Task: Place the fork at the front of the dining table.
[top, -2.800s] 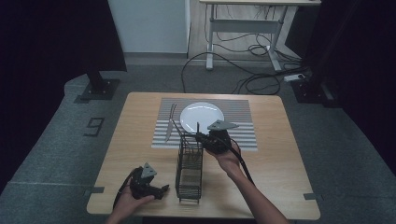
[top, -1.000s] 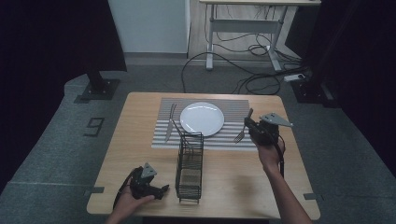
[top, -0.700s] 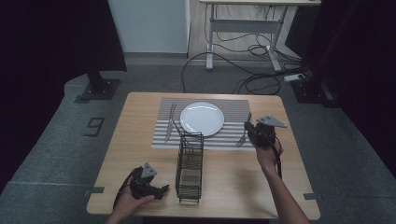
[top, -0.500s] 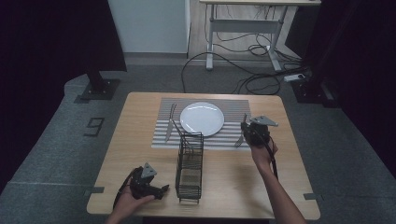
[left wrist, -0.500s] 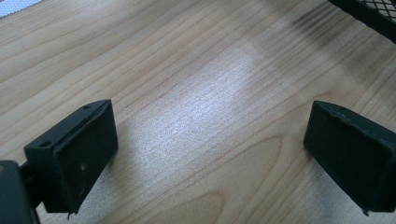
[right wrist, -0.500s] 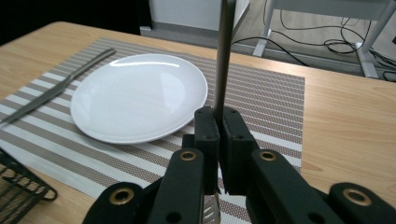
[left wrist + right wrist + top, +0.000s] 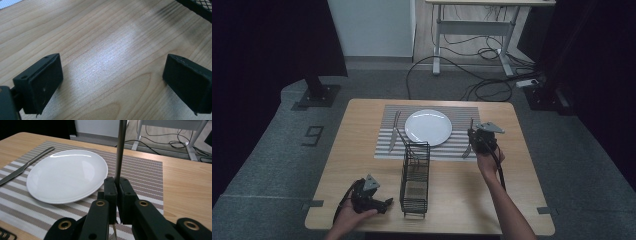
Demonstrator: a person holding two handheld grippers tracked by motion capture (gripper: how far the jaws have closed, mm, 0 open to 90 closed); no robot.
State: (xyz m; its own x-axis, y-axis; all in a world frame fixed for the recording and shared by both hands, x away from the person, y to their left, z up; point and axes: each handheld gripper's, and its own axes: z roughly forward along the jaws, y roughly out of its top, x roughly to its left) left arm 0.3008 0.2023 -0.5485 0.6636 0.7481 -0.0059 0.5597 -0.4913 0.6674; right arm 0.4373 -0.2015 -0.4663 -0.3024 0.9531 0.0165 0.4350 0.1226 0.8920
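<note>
At the right of the high view, the right gripper [image 7: 482, 141] has its fingers clamped on a fork [image 7: 120, 152], just right of the plate [image 7: 428, 127] over the striped placemat [image 7: 462, 116]. The left gripper [image 7: 371, 199], fingers apart and holding nothing, rests on the bench [image 7: 362, 130] at lower left beside the wire caddy [image 7: 415, 177].

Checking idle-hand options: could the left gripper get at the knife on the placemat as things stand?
Probably yes. The left gripper is open and empty; the knife lies exposed on the placemat, left of the wire rack, which stands beside that path.
</note>
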